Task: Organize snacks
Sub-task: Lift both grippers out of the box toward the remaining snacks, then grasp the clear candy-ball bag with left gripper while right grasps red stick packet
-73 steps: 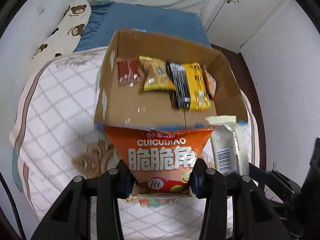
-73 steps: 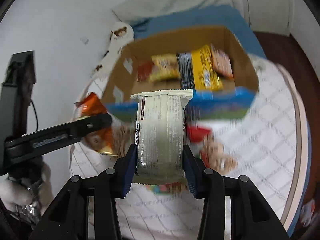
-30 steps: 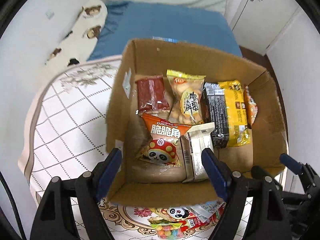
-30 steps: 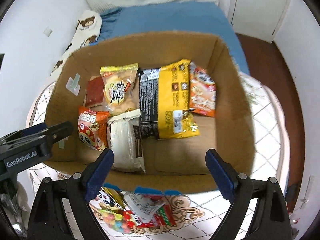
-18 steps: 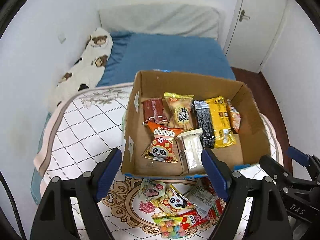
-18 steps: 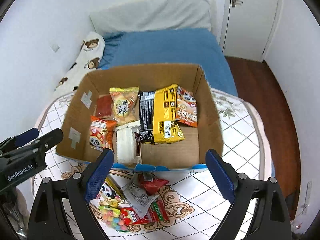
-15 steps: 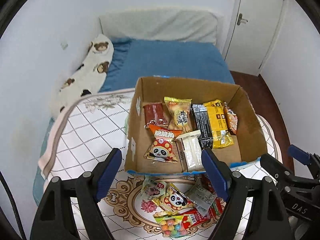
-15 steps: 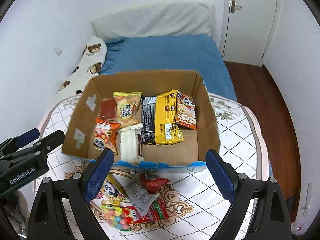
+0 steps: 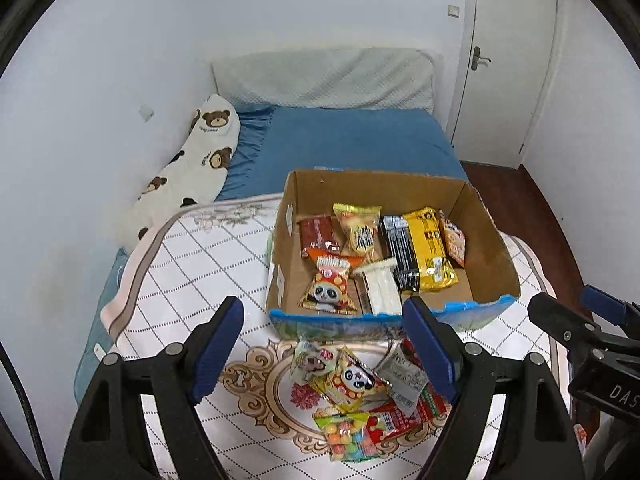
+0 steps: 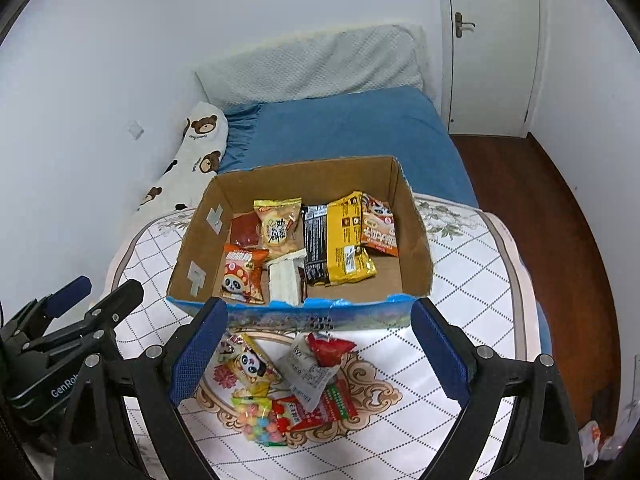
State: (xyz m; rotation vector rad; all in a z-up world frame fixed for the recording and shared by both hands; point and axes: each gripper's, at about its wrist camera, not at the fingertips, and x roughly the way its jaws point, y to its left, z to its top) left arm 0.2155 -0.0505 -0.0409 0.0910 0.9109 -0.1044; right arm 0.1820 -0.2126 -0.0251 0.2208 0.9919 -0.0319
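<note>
An open cardboard box (image 9: pixel 492 236) (image 10: pixel 414 236) stands on a quilted white blanket. Inside lie several snack packs, among them an orange panda pack (image 9: pixel 329 284) (image 10: pixel 242 276) and a white wrapped pack (image 9: pixel 382 288) (image 10: pixel 285 280). A loose pile of snack packs (image 9: pixel 360 396) (image 10: pixel 288 392) lies on the blanket in front of the box. My left gripper (image 9: pixel 324 344) is open and empty, above and before the pile. My right gripper (image 10: pixel 316 344) is open and empty, likewise over the pile.
A blue bed (image 9: pixel 348 140) with a grey pillow (image 9: pixel 324 78) and a bear-print bolster (image 9: pixel 192 168) lies behind the box. White walls stand at the left, a white door (image 10: pixel 488 40) at the back right, and wooden floor (image 10: pixel 560 220) at the right.
Both grippers let go of their packs, the orange panda pack and the white pack, which now lie in the box. Both grippers have since pulled back and up, open.
</note>
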